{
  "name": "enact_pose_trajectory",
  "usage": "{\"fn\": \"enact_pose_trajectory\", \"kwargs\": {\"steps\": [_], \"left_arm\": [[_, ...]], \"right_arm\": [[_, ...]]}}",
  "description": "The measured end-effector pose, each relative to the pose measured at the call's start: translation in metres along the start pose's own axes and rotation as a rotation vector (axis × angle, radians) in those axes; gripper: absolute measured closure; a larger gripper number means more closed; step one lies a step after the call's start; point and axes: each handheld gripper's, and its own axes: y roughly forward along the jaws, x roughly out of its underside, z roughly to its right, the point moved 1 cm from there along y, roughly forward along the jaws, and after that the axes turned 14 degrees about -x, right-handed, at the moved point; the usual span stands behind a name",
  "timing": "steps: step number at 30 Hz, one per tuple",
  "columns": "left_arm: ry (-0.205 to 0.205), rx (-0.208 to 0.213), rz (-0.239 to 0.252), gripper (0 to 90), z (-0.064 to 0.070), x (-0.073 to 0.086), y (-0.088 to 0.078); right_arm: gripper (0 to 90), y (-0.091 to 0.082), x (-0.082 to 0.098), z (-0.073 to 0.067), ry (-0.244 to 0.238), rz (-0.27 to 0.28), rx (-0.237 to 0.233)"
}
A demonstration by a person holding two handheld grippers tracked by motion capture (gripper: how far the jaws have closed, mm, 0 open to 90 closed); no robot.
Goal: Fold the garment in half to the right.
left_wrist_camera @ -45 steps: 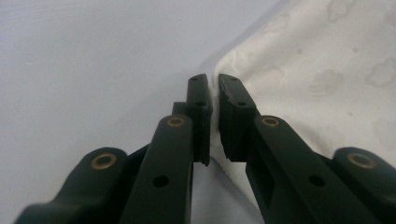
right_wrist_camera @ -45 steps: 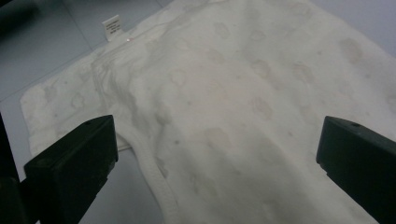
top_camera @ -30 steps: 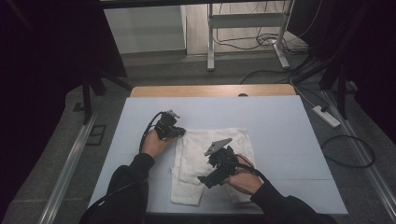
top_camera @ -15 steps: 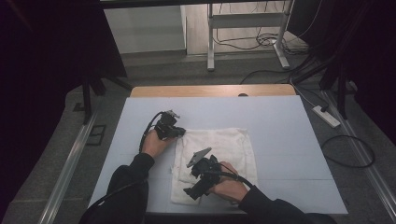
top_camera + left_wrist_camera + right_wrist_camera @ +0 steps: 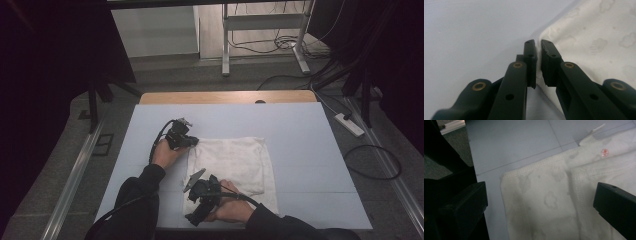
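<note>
Left claw [image 5: 192,142]: clamped on the far left corner of the towel; in the left gripper view the pads [image 5: 530,53] pinch a fold of white cloth between them. Same place as a second ago.
Towel [image 5: 235,162]: white, faint cloud print, lying flat and partly folded on the worktop, between the two hands. A doubled hem runs along its near part in the right gripper view; small red mark [image 5: 604,152] and a tag at one edge.
Right claw [image 5: 192,220]: jaws spread wide, nothing between them. A second ago it stood over the towel's right-hand middle; now it sits at the towel's near left corner [image 5: 503,176], just above the cloth.
Worktop [image 5: 310,145]: pale blue sheet, bare around the towel.
Reading of the change: far corner anchored, free claw shifted to the near corner on the same side. Likely preparation to pinch that corner and fold; grip there not yet taken.
</note>
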Motion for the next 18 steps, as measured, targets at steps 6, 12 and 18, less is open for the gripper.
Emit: {"fn": "enact_pose_trajectory", "kwargs": {"steps": [6, 12, 18], "left_arm": [[-0.001, 0.002, -0.001, 82.0, 0.0, 0.0, 0.0], [-0.005, 0.002, 0.0, 82.0, 0.0, 0.0, 0.0], [-0.006, 0.004, 0.001, 82.0, 0.0, 0.0, 0.0]], "right_arm": [[13.2, 0.007, -0.001, -0.007, -0.051, -0.006, -0.005], [41.1, 0.012, -0.003, -0.013, -0.12, -0.012, -0.044], [63.5, 0.019, -0.005, -0.02, -0.174, -0.022, -0.062]]}}
